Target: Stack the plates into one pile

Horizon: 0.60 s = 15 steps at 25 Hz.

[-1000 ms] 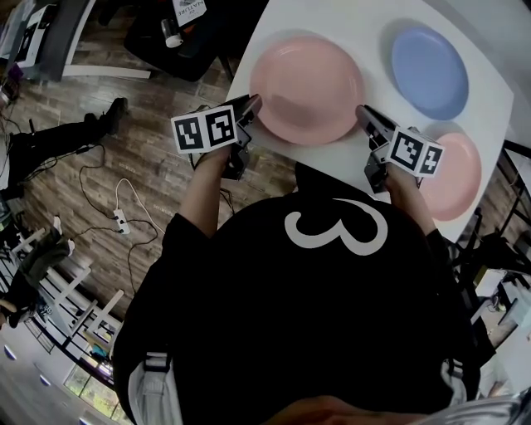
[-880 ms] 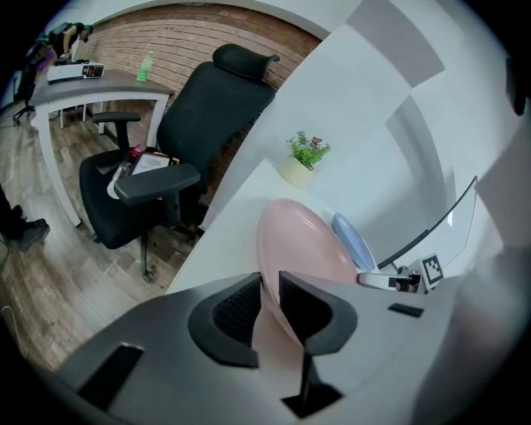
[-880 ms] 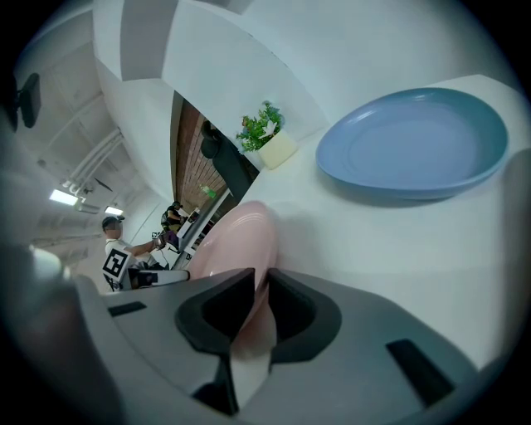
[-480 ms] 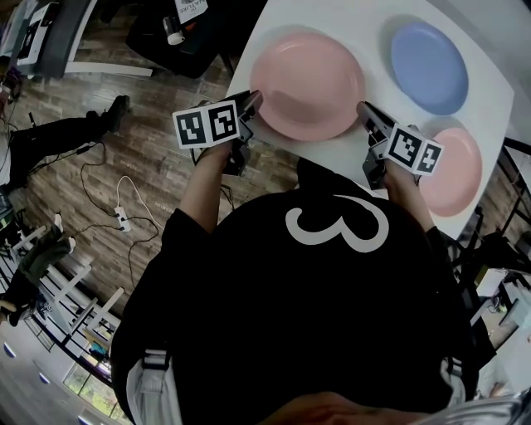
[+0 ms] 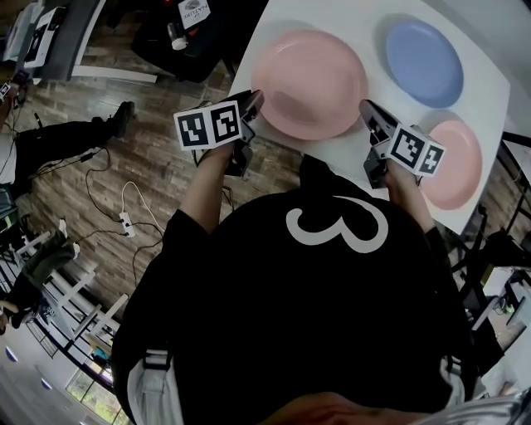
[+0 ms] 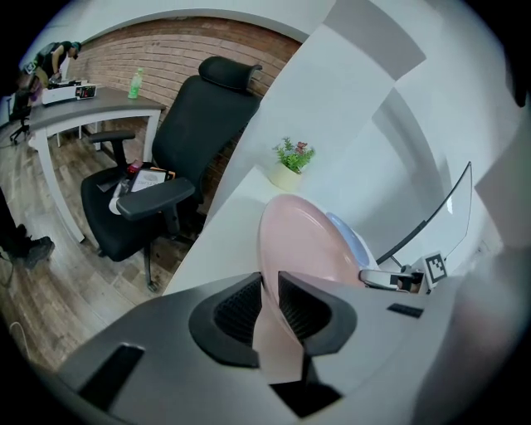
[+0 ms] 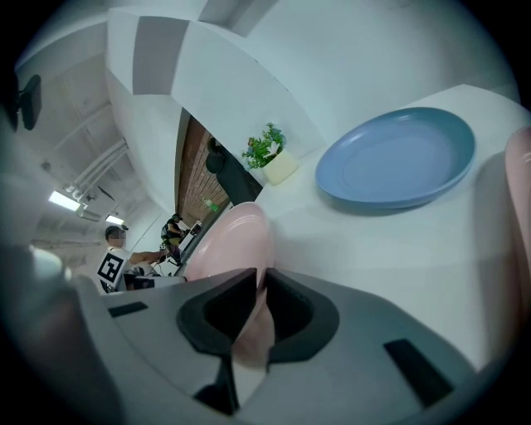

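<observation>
Jaws of the left gripper point(image 5: 255, 100) clench the rim of the large pink plate point(image 5: 309, 83) at the left edge of the table point(image 5: 336, 151) — jaws of the right gripper point(image 5: 362, 106), just closing, pinch its opposite rim. Toward the right edge lie a blue plate point(image 5: 424, 63) and a small pink plate point(image 5: 452, 163) — both apart from it.

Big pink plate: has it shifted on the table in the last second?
No, not noticeably. In the head view the big pink plate keeps about the same gap to the blue plate and the same spot on the table.

Plates point(image 5: 309, 83) side by side — on table point(image 5: 373, 33)
</observation>
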Motion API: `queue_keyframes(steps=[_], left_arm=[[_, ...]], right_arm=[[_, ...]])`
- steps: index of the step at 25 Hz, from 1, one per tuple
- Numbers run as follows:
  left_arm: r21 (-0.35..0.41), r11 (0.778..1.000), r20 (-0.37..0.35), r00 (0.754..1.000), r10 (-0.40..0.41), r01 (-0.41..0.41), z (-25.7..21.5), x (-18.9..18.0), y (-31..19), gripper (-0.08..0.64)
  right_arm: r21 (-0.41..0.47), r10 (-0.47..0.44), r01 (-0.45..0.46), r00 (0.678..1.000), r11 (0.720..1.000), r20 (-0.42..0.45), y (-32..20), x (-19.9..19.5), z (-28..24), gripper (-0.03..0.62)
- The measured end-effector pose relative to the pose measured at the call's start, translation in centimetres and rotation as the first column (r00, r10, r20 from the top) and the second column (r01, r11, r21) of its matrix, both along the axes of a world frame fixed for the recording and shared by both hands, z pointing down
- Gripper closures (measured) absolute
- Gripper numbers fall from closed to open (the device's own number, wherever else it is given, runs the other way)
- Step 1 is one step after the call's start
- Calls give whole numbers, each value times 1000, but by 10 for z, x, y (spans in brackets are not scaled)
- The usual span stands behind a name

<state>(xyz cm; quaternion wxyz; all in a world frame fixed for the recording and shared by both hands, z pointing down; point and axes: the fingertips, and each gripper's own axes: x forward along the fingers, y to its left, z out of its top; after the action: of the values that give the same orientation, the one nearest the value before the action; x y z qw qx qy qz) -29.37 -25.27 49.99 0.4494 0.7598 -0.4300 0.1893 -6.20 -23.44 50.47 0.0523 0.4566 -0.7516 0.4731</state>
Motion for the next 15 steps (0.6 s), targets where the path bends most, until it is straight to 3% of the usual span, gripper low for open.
queue_keyframes(steps=[15], left_arm=[[107,993,39,998,41,-45,-45,9,45,483]], right_arm=[[86,45,-46,999,995,14,52,9,-37,540]])
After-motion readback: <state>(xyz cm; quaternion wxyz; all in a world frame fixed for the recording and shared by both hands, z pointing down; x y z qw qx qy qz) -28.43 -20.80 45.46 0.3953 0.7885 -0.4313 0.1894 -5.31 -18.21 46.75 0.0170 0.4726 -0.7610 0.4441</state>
